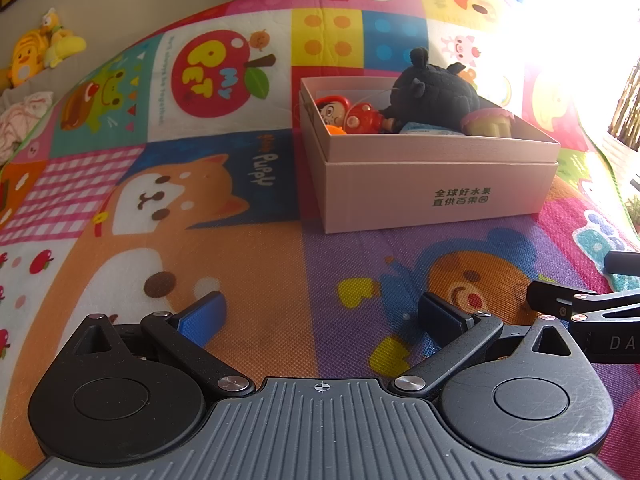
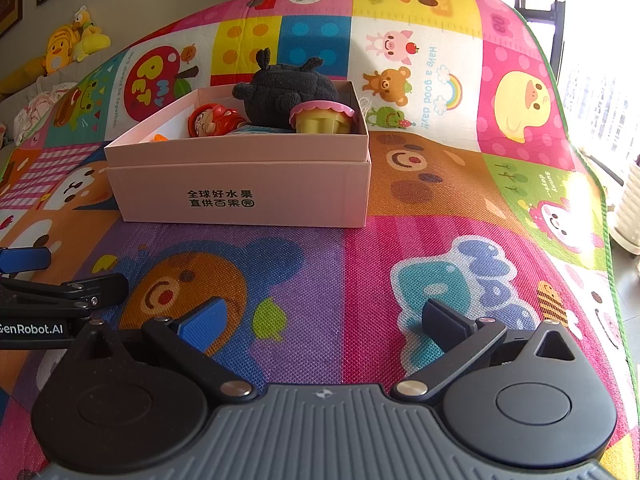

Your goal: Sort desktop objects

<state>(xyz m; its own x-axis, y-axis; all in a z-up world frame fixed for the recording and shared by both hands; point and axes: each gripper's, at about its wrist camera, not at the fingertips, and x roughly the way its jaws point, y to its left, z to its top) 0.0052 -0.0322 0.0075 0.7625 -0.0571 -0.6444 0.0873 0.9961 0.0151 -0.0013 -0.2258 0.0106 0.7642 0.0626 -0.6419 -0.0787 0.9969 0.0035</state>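
Toys: black plush (image 2: 286,90), red doll (image 2: 214,120) and toy cupcake (image 2: 322,118) lie inside the pink box (image 2: 240,188).
Mat (image 2: 360,280): no loose toys visible.
Left hand-held gripper (image 1: 320,314): fingers apart, empty.
Right hand-held gripper (image 2: 324,318): fingers apart, empty.
Progress: sorting seems finished.

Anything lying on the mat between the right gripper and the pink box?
No. In the right wrist view, only bare play mat lies between the open right gripper and the pink box.

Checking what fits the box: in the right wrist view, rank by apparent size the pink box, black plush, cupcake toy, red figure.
1. Pink box
2. Black plush
3. Cupcake toy and red figure: alike, partly hidden, unranked.
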